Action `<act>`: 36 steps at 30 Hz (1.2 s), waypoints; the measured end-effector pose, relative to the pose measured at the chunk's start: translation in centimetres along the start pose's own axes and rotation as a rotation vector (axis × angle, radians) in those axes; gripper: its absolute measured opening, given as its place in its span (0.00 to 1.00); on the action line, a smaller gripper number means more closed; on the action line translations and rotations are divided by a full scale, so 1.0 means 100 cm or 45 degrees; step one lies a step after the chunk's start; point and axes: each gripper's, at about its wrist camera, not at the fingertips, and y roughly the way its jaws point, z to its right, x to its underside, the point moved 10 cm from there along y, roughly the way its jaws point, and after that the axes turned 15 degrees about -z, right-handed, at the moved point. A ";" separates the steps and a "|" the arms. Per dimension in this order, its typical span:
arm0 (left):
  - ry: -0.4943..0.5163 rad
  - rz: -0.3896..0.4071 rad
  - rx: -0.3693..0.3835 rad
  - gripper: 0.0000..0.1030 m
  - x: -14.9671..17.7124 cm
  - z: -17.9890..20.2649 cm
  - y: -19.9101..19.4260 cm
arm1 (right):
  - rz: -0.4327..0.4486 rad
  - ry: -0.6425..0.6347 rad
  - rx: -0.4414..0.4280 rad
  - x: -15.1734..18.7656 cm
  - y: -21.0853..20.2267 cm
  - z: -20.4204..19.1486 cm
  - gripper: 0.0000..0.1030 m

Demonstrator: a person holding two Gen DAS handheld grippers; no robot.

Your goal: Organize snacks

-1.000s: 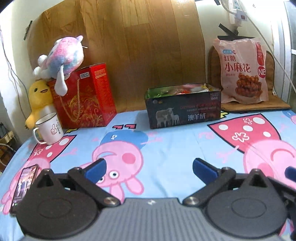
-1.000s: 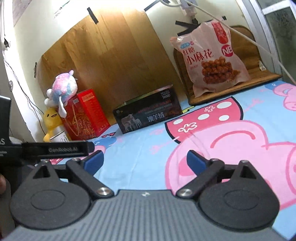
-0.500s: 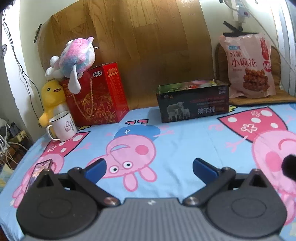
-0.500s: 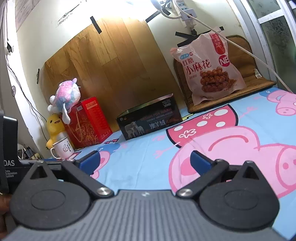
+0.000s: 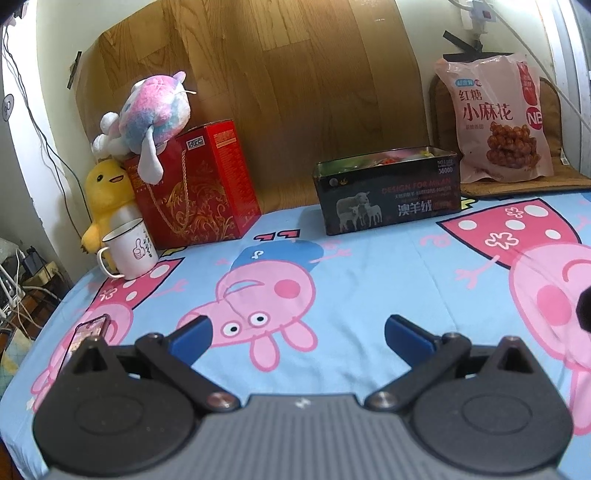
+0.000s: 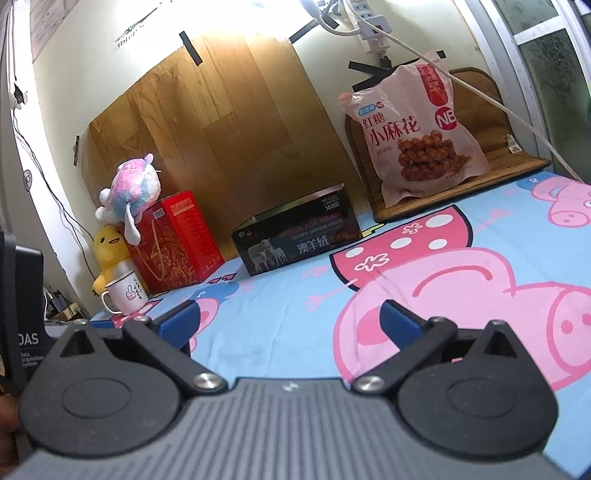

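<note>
Soft cartoon-print sheet [image 5: 369, 280] under rectangular tin [image 5: 388, 195], crinkly snack bag [image 5: 495, 122]; left gripper [image 5: 295, 332], right gripper [image 6: 288, 321] both spread, empty.

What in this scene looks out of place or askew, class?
A phone lies at the sheet's left edge, apart from the snacks. The plush sprawls tilted over the red box. The snack bag leans on the wall, outside the tin.

Looks like someone's bedroom at home: cartoon pig bedsheet [image 5: 369, 266], plush toys [image 5: 147, 110] piled on a red gift box [image 5: 199, 184], a mug [image 5: 129, 249] beside that box, power strip [image 6: 369, 22] taped on the wall above.
</note>
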 end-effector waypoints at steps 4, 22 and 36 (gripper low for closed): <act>-0.001 -0.011 -0.018 1.00 0.002 -0.001 0.003 | -0.002 0.015 0.007 0.000 0.000 0.003 1.00; -0.004 -0.027 -0.037 1.00 0.006 -0.003 0.004 | 0.034 0.017 0.035 -0.004 -0.002 0.004 1.00; 0.019 -0.098 -0.036 1.00 0.011 0.007 0.011 | 0.049 0.021 0.059 -0.007 0.000 0.007 1.00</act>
